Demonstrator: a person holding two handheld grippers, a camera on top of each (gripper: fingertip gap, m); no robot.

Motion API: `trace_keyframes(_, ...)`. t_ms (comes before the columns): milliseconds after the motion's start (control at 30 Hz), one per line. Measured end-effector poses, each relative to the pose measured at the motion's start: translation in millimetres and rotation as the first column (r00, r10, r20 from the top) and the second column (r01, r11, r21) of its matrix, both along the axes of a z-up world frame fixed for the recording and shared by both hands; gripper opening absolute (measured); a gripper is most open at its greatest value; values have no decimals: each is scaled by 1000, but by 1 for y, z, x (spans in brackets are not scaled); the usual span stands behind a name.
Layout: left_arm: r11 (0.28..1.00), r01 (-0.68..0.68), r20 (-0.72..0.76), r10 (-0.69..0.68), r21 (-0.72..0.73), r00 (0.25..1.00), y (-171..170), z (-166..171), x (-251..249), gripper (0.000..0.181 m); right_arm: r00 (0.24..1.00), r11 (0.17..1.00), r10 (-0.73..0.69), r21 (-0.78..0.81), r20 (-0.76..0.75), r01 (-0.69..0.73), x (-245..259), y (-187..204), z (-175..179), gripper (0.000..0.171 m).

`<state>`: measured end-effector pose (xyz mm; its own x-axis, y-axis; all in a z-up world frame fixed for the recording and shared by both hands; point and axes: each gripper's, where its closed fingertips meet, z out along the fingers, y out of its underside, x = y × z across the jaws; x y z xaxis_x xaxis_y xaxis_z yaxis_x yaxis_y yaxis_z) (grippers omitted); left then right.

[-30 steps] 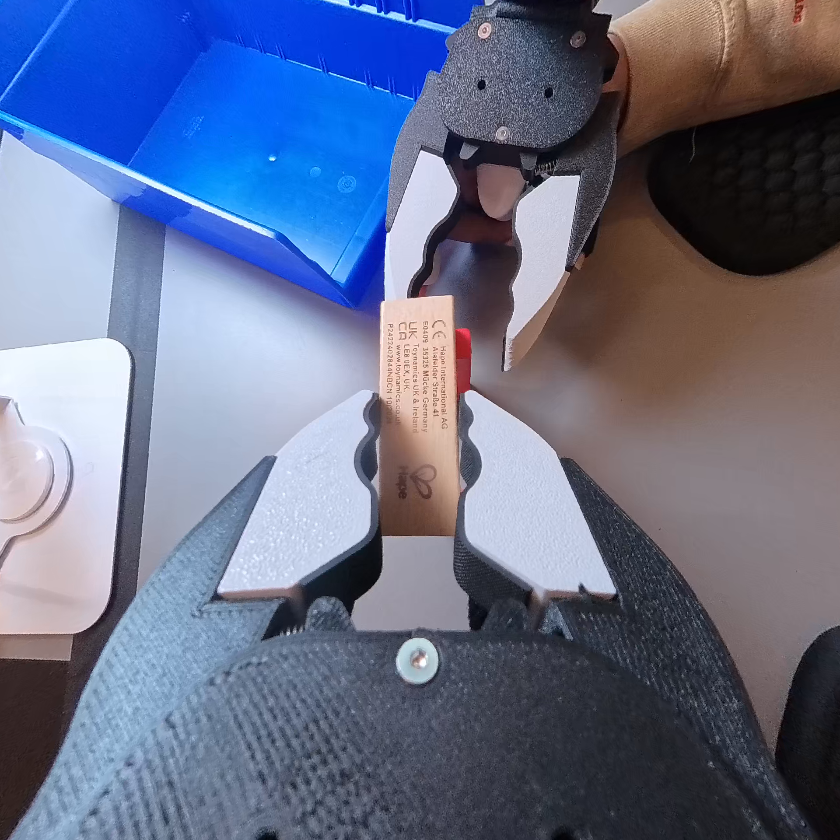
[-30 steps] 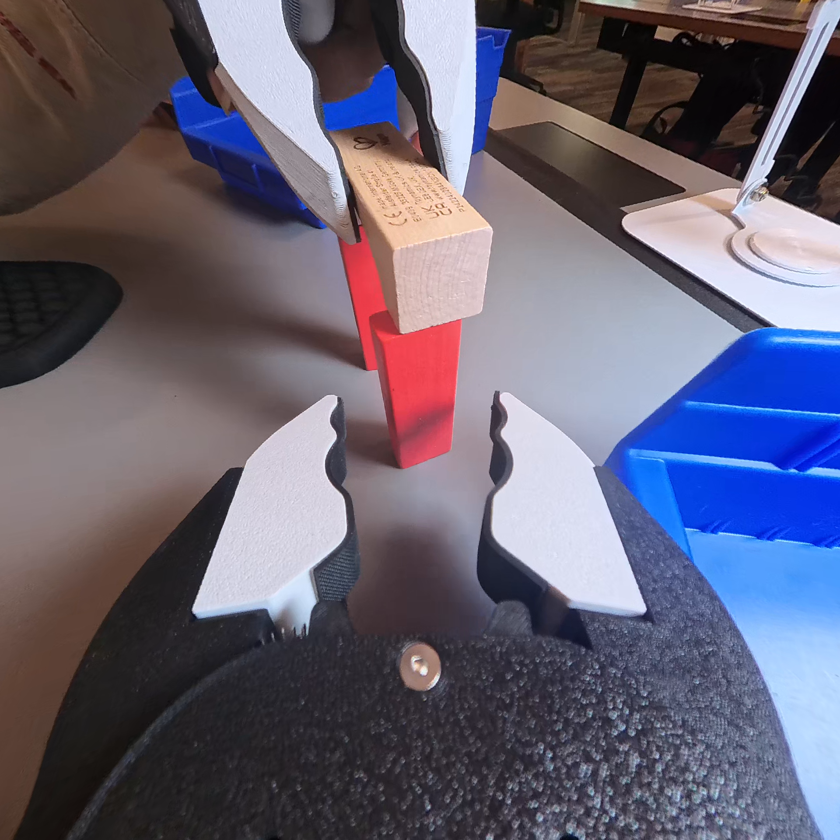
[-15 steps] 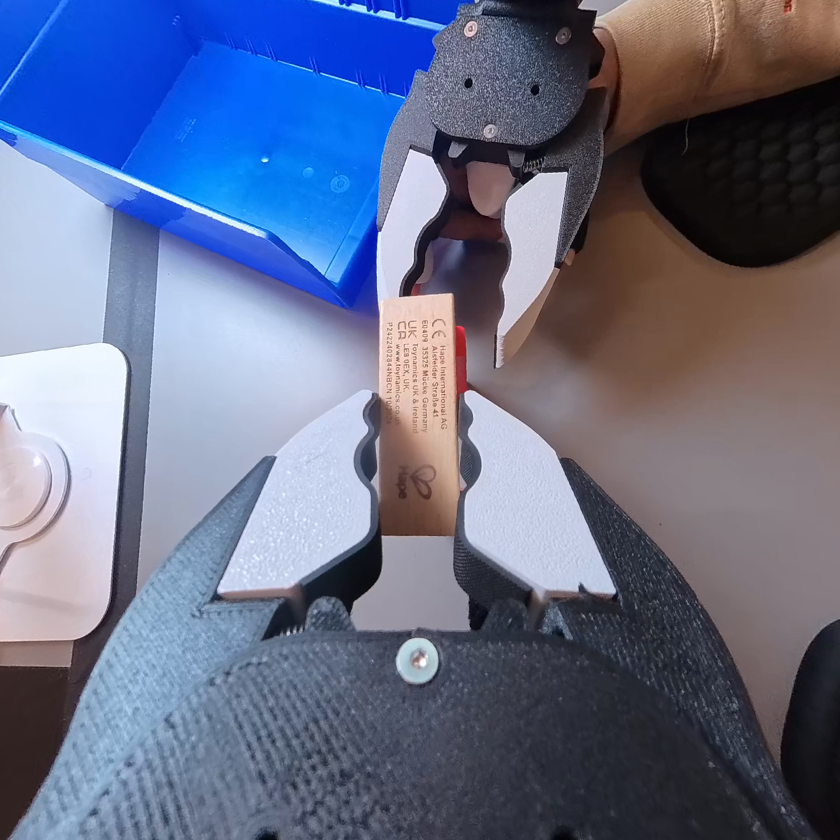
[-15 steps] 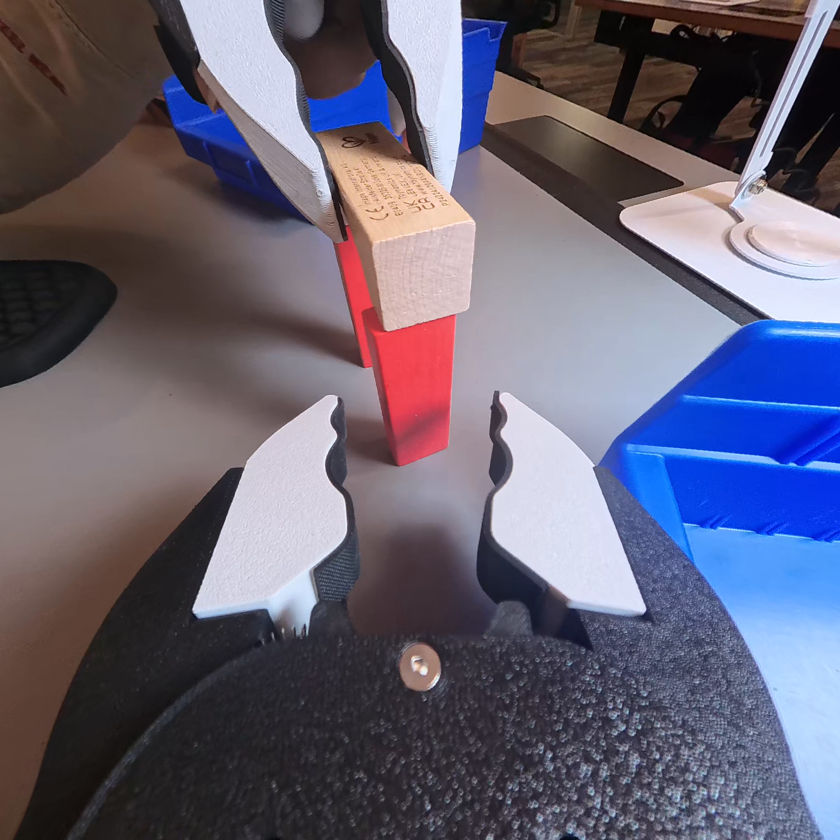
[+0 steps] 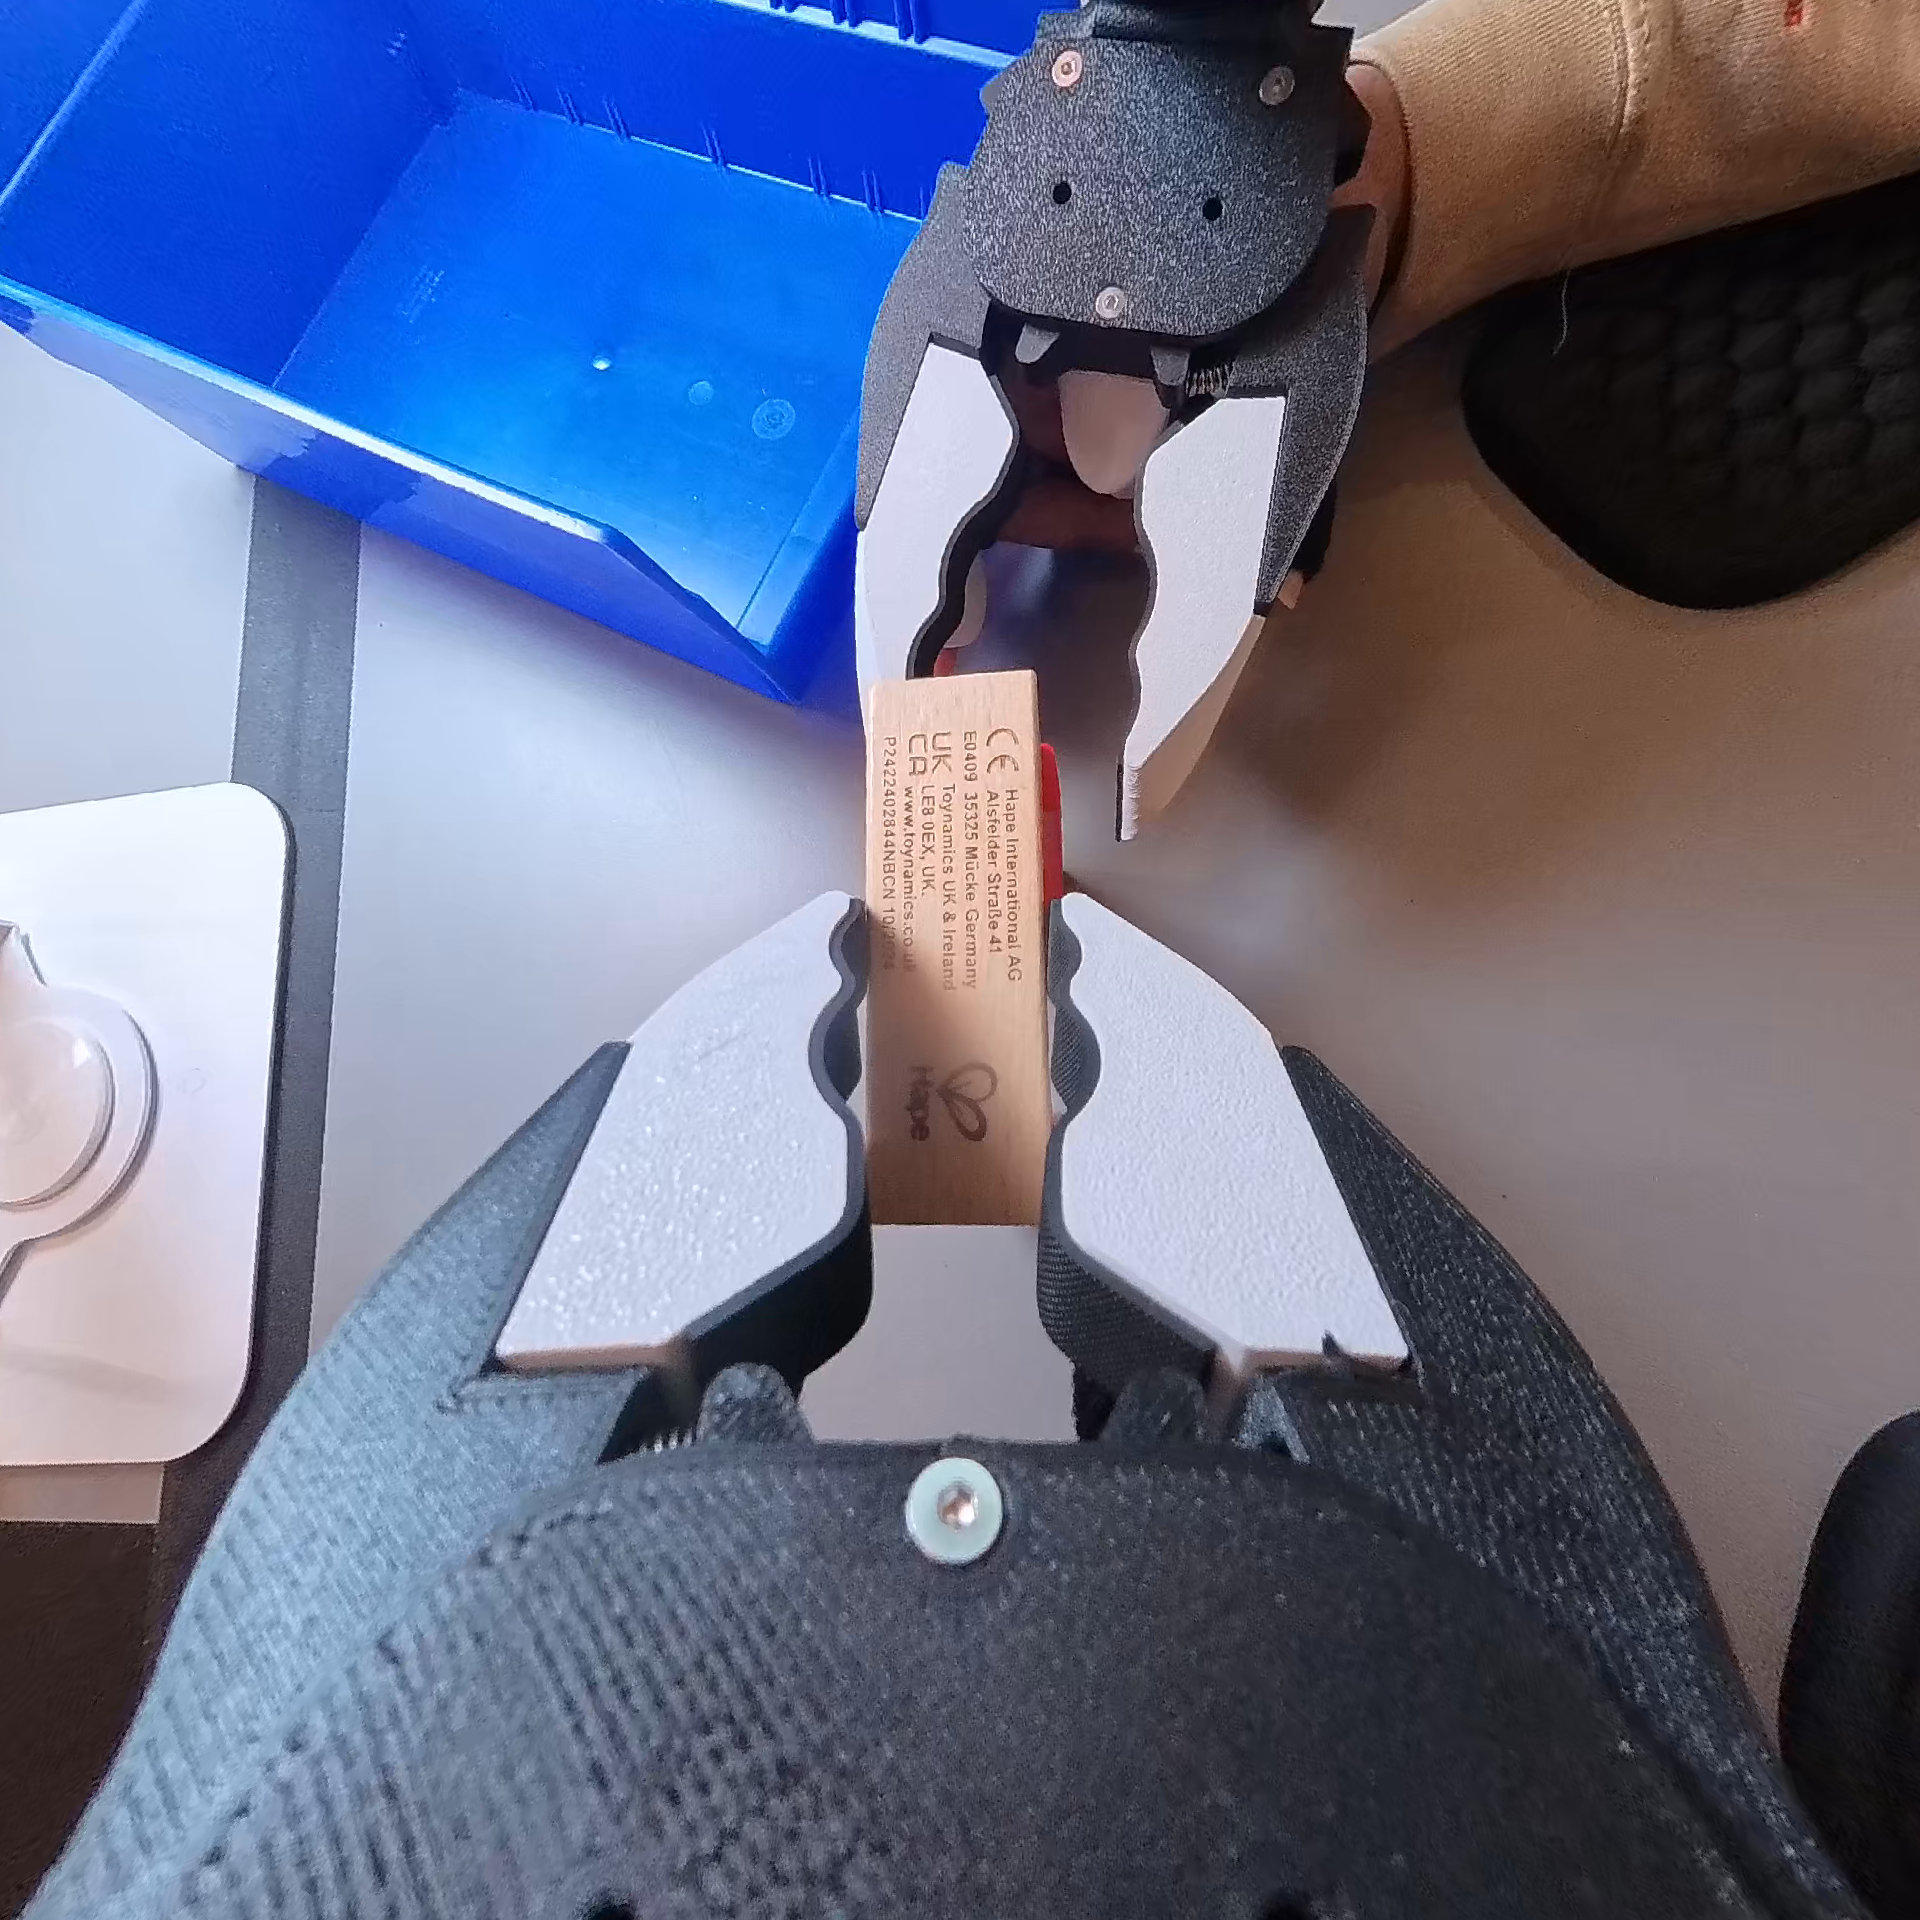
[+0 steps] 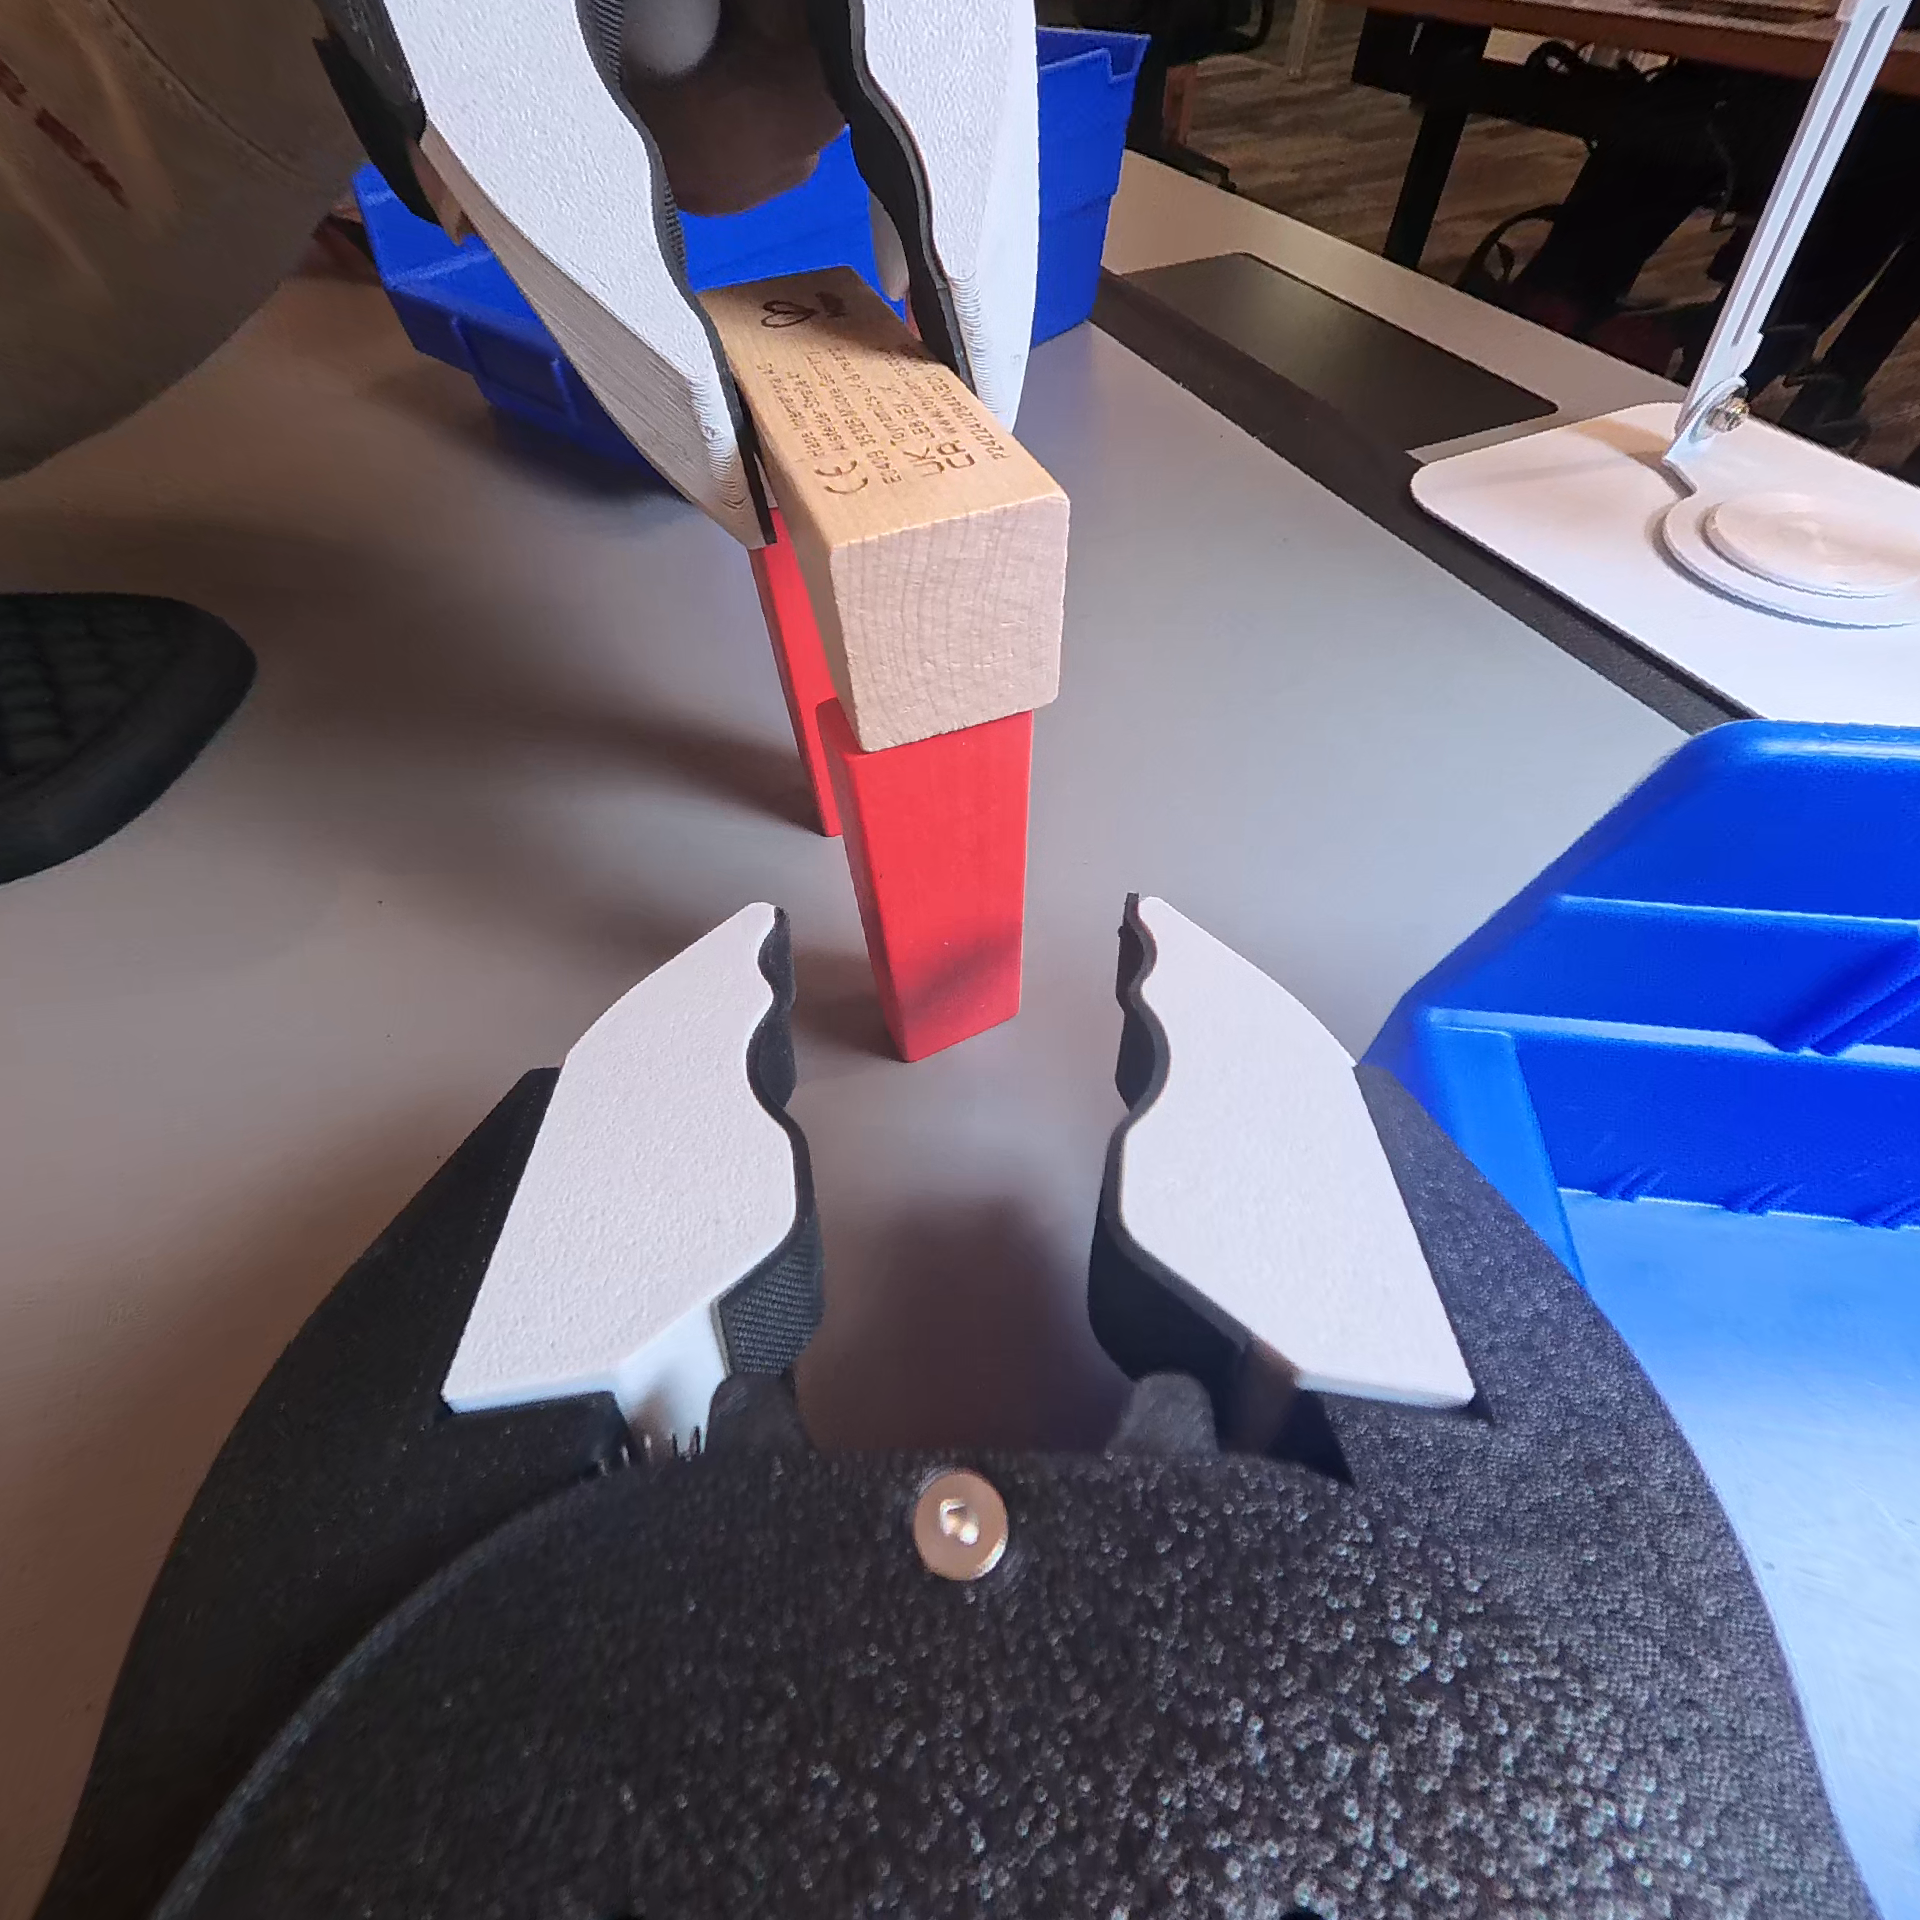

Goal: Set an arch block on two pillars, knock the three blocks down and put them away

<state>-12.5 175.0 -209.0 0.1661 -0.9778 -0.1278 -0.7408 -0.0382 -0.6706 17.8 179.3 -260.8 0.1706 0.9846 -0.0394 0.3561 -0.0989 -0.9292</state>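
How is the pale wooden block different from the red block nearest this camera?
The wooden block is bare pale wood with printing on top; the near red block is painted plain red. The wooden block lies lengthwise, clamped in the left gripper; the red block stands upright on the table, ungripped, under the wooden block's end. Both are long, square-ended bars.

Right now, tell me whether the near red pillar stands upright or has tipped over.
Upright. In the right wrist view the near red pillar stands on end on the table, with the wooden block resting on its top, gripped by the left gripper.
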Motion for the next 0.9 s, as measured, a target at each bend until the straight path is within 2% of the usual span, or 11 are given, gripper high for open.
trace_keyframes(233,1000,-6,-7,6,0,1000,0,0,0,34,1000,1000,1,0,1,-1,0,0,0,60)
trace_keyframes(400,1000,-8,-7,8,0,1000,-1,-1,0,47,1000,1000,2,0,2,-2,0,0,-1,61)
trace_keyframes(500,999,-29,62,27,38,998,2,15,1,52,1000,1000,1,1,1,-1,0,0,0,61)
trace_keyframes(567,993,-78,175,61,92,983,5,39,-1,52,1000,1000,-4,5,-2,4,2,-1,0,61)
trace_keyframes(633,977,-164,341,108,138,934,7,69,-10,50,1000,1000,-13,13,-8,13,4,-1,2,61)
trace_keyframes(733,937,-323,598,181,137,781,-1,106,-40,39,999,999,-33,32,-14,33,9,-4,8,62)
trace_keyframes(833,902,-428,739,253,53,624,-23,103,-75,31,999,997,-49,58,-22,50,13,-12,19,63)
trace_keyframes(900,886,-464,764,301,-2,571,-43,80,-91,21,996,992,-94,82,-7,94,17,-16,26,63)
